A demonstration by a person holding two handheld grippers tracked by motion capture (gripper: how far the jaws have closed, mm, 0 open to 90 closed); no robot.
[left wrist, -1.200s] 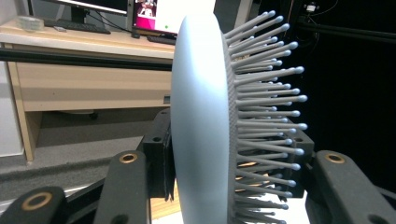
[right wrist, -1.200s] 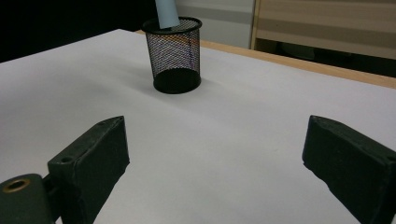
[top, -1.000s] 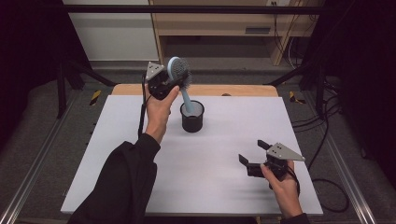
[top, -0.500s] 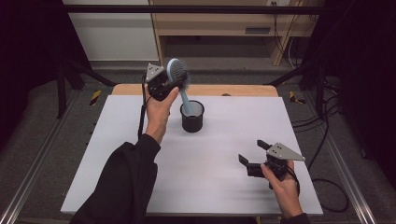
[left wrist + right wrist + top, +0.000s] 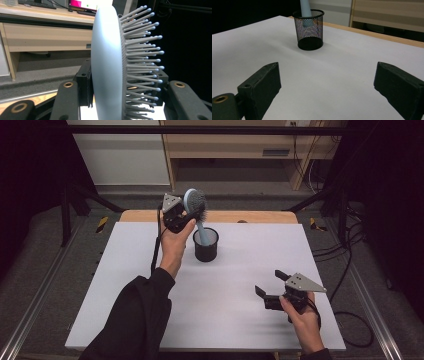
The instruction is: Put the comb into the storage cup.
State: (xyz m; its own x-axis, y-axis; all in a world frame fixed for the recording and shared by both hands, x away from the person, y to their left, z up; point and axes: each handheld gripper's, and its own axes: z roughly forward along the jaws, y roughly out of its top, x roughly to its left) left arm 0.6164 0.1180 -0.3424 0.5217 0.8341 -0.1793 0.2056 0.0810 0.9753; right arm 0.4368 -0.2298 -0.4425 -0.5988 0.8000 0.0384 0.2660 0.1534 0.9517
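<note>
The left gripper (image 5: 192, 215) is raised above the far part of the desk (image 5: 125, 285), just short of the desk's wooden far edge (image 5: 250, 216). Its fingers (image 5: 85, 85) are clenched on the head of the hairbrush (image 5: 196, 205), one against the smooth back and the other among the bristles.

The hairbrush stands nearly upright. Its long axis runs from the head at the top down along the pale blue handle, tilted slightly toward the person's right. The lower end of the handle sits inside the black mesh cup (image 5: 206, 245). In the left gripper view, the bristles (image 5: 140, 62) point to the right of the frame.

The cup stands upright on the desk, near the far edge and roughly central between the left and right edges. Open white surface surrounds it on all sides.

The right gripper (image 5: 270, 287) is held low over the near right part of the desk, well apart from the cup. Its fingers (image 5: 259, 85) are released and spread wide, with bare desk between them. The right gripper view shows unobstructed surface from the fingers to the cup (image 5: 309, 30).
</note>
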